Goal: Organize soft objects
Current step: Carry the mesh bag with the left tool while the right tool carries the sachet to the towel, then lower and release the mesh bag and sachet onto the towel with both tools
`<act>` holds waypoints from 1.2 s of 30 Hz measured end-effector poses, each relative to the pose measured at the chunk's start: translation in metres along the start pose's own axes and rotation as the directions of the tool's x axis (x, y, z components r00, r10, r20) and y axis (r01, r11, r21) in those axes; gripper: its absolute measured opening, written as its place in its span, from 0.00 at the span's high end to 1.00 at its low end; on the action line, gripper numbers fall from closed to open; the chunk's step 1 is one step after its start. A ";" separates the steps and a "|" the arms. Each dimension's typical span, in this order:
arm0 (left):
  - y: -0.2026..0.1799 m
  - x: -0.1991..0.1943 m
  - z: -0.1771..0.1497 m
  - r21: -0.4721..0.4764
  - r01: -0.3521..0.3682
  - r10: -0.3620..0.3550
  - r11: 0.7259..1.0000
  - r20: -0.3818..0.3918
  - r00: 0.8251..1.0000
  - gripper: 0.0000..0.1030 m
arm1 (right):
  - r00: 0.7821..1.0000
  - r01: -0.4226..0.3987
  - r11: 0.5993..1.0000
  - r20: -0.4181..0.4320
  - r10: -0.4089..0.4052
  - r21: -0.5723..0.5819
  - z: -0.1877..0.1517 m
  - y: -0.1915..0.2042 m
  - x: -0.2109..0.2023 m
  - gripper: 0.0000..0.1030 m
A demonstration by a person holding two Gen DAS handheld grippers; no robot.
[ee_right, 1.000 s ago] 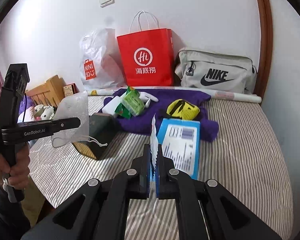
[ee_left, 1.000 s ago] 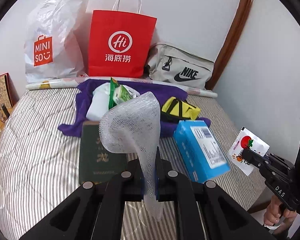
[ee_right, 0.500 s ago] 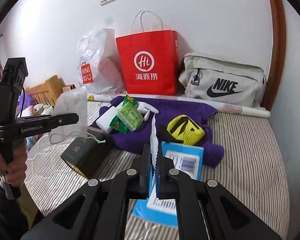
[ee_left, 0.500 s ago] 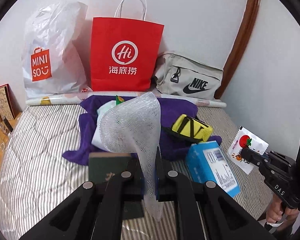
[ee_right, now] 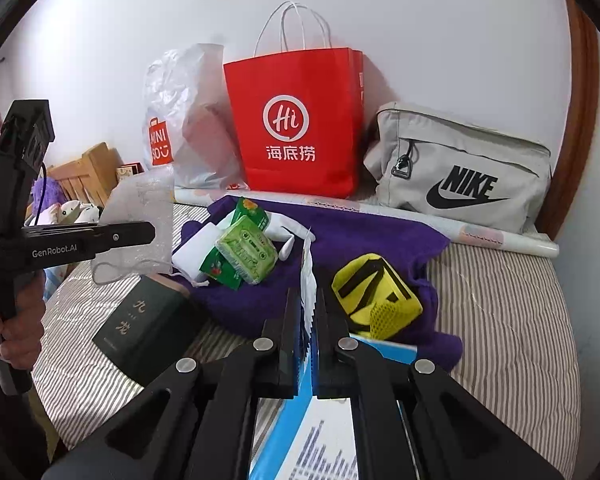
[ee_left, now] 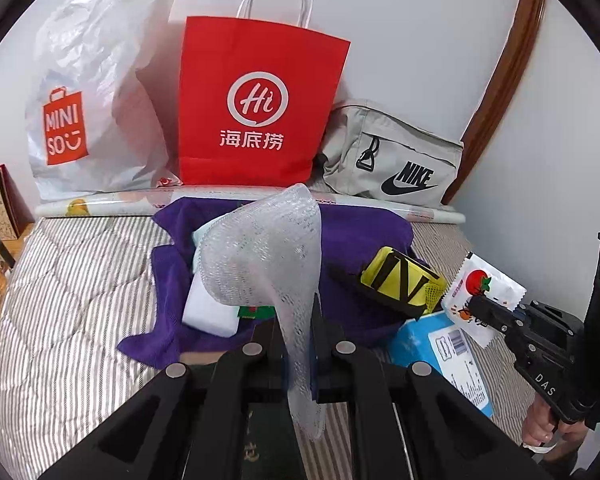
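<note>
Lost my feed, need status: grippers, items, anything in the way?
Left gripper shut on mesh pouch. Right gripper shut on small white packet. Purple cloth pile ahead, cluttered.

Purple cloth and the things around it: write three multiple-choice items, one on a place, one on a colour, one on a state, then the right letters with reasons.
1. Where does the yellow and black pouch lie?
A. on the purple cloth
B. inside the red paper bag
C. on top of the grey Nike bag

2. What colour is the box beside the cloth?
A. orange
B. blue
C. brown

3. How do the left tongs stand?
A. wide open and empty
B. shut on a white mesh bag
C. shut on a book

Answers: 1 A, the pouch rests on the cloth's near edge. 2 B, its sides show bright blue. 3 B, the mesh bag is pinched between the tongs' fingers and rises above them.
</note>
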State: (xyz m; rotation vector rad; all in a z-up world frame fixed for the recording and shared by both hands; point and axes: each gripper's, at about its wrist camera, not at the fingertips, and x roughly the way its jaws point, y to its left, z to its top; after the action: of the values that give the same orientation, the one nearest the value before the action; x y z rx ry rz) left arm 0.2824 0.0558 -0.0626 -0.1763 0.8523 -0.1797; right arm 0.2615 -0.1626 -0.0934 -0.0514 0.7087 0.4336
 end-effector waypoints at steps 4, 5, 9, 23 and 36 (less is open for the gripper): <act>0.001 0.015 0.007 -0.008 0.013 -0.013 1.000 -0.027 1.000 0.93 | 1.000 0.003 1.000 -0.010 -0.004 -0.007 0.006 -0.002 0.013 0.96; 0.000 0.019 0.008 -0.008 0.021 -0.021 1.000 -0.034 0.999 0.93 | 1.000 0.003 1.000 -0.013 -0.003 -0.006 0.008 -0.004 0.016 0.96; 0.000 0.034 0.011 -0.015 0.045 -0.046 0.999 -0.065 0.997 0.93 | 0.999 -0.007 1.000 -0.033 0.007 0.007 0.012 -0.010 0.030 0.96; -0.012 0.087 0.026 0.012 0.071 -0.067 0.997 -0.173 0.983 0.93 | 0.995 -0.039 0.999 -0.095 0.042 0.035 0.022 -0.031 0.072 0.96; -0.004 0.125 0.031 0.008 0.035 -0.031 0.999 -0.243 0.970 0.81 | 0.980 -0.067 0.997 -0.188 0.071 0.025 0.025 -0.030 0.111 0.95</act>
State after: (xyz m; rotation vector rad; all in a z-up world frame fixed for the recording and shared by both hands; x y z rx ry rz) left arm 0.3863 0.0260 -0.1330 -0.1587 1.0922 -0.2412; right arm 0.3641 -0.1447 -0.1487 -0.0512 0.9031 0.4928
